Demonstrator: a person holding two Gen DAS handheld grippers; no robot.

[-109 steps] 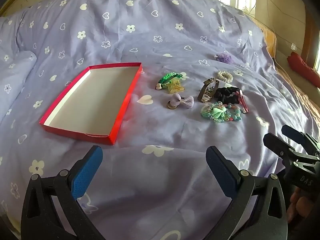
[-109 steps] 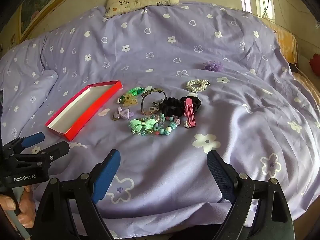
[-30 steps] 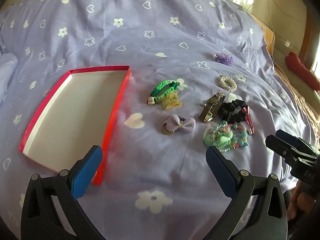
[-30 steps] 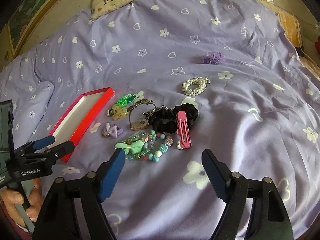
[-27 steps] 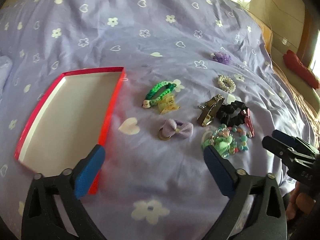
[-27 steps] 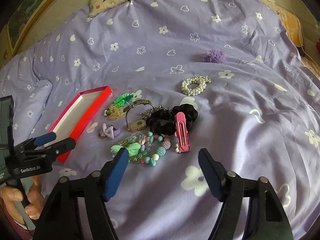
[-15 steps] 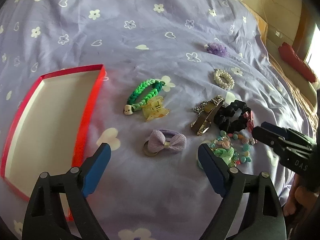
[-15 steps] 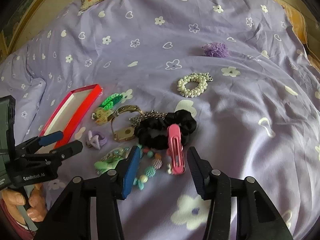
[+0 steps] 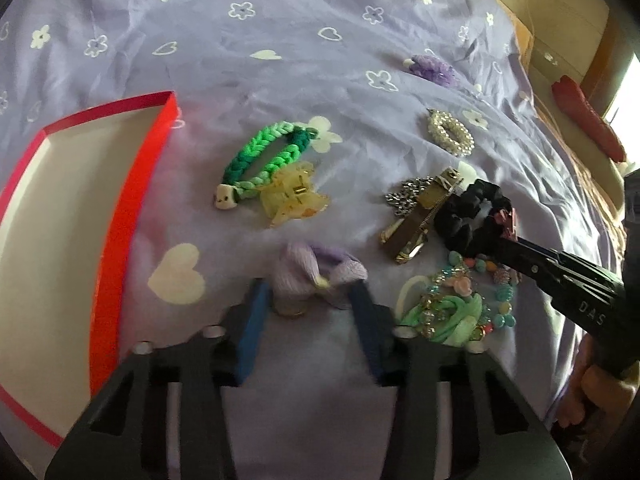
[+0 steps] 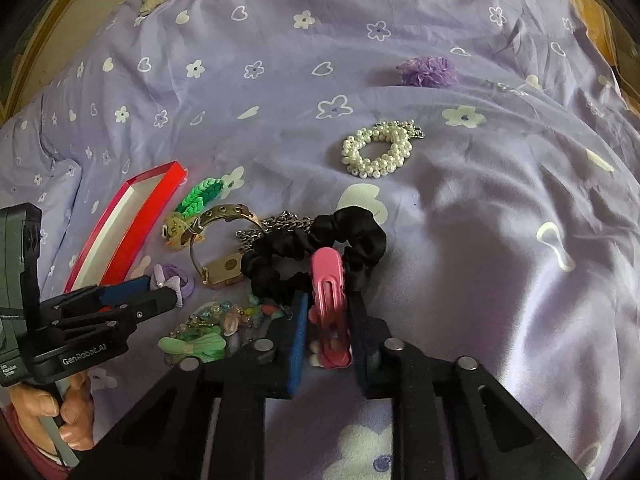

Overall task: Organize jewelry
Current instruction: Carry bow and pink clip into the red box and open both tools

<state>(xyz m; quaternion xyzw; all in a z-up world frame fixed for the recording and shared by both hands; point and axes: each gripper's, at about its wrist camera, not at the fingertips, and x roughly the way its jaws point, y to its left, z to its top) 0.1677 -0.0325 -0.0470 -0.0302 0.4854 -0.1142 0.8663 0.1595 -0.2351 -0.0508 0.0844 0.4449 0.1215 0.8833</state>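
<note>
1. Your left gripper (image 9: 308, 300) has just been closing; its narrowed jaws flank the lilac bow (image 9: 316, 276), mid-bed.
2. Your right gripper (image 10: 328, 312) has just been closing; its jaws hug the pink clip (image 10: 330, 300) by the black scrunchie (image 10: 316, 248).
3. Red tray (image 9: 132, 200) sits toward the bed's left edge.

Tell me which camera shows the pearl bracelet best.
The right wrist view: the pearl bracelet lies whole and unobstructed on the purple bedspread, its beads sharp. The left wrist view shows the same bracelet farther off near the edge, foreshortened, with beads less distinct.
</note>
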